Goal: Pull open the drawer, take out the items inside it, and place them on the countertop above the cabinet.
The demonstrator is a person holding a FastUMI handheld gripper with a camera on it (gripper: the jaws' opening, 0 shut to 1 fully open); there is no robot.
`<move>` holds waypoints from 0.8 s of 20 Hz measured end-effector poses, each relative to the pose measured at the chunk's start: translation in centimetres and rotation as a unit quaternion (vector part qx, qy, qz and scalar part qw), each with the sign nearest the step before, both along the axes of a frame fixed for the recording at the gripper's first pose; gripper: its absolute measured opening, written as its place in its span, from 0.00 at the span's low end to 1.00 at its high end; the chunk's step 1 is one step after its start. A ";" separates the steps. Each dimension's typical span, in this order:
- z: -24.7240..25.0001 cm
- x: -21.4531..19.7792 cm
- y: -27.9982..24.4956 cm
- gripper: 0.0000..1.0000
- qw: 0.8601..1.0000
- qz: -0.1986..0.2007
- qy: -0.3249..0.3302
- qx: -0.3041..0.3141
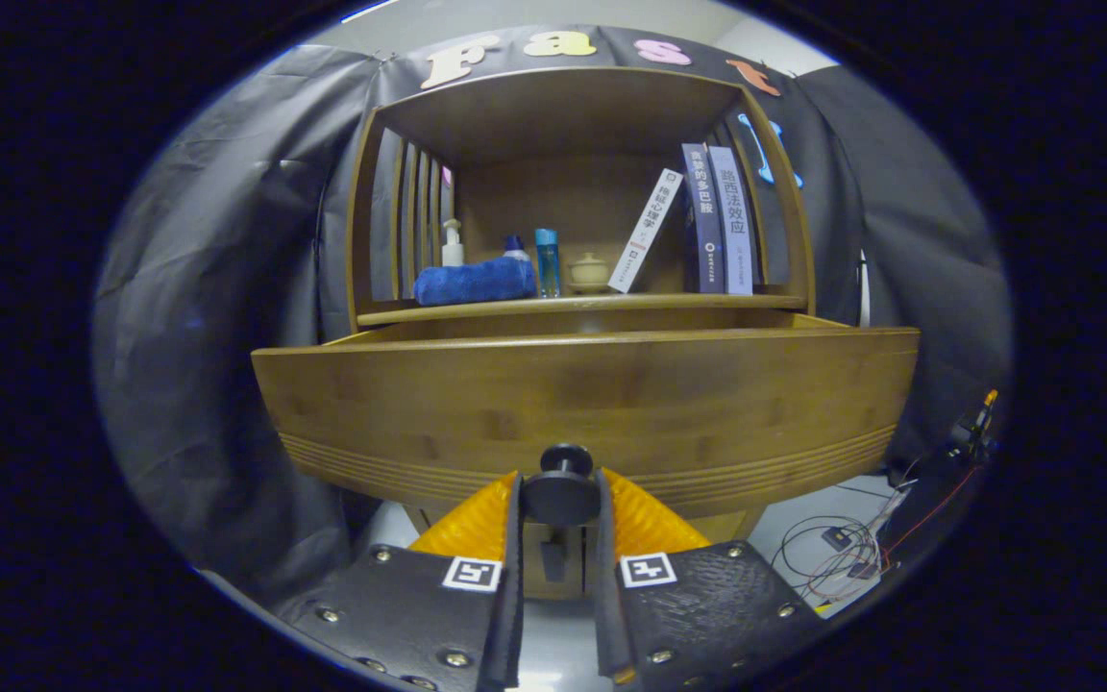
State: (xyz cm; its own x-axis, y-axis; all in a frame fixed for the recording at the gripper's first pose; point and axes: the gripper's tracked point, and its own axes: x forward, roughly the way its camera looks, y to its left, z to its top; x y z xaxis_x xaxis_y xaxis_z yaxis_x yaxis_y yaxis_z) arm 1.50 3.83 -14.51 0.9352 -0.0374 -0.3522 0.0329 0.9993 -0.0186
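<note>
On the shelf in the upper middle of the frame, left to right, stand a white pump bottle, a rolled blue cloth, a clear blue bottle, a small beige lidded pot, a leaning white book and two upright dark and lilac books. Below them the wide wooden drawer front stands pulled out from the cabinet, filling the centre. At lower centre the gripper is narrowed onto the round black drawer knob, both fingers pressing its sides. The risk, as I judge it, is the small knob slipping from the fingers if the pull goes off-axis, or the drawer (already well out) coming off its runners. The drawer's inside is hidden behind its front, so its contents cannot be told; loose cables at lower right are hard to make out.
</note>
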 end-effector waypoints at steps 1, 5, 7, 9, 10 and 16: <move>0.1 -0.4 0.0 0.31 1.000 0.000 0.001 0.002; 0.1 -0.9 0.1 0.31 1.000 0.005 0.002 -0.005; 0.1 -1.3 0.2 0.31 1.000 0.005 0.002 0.001; 0.2 -1.8 0.1 0.31 1.000 0.000 0.000 0.004; 0.1 -2.1 0.1 0.31 1.000 -0.002 0.002 0.005; -1.1 -4.6 -2.0 0.07 0.999 -0.028 0.022 -0.017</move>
State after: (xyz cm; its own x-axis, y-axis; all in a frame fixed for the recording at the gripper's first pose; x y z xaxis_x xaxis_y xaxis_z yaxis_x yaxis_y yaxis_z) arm -3.05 1.79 -15.56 0.9148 -0.1013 -0.3911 0.0863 0.9947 -0.0557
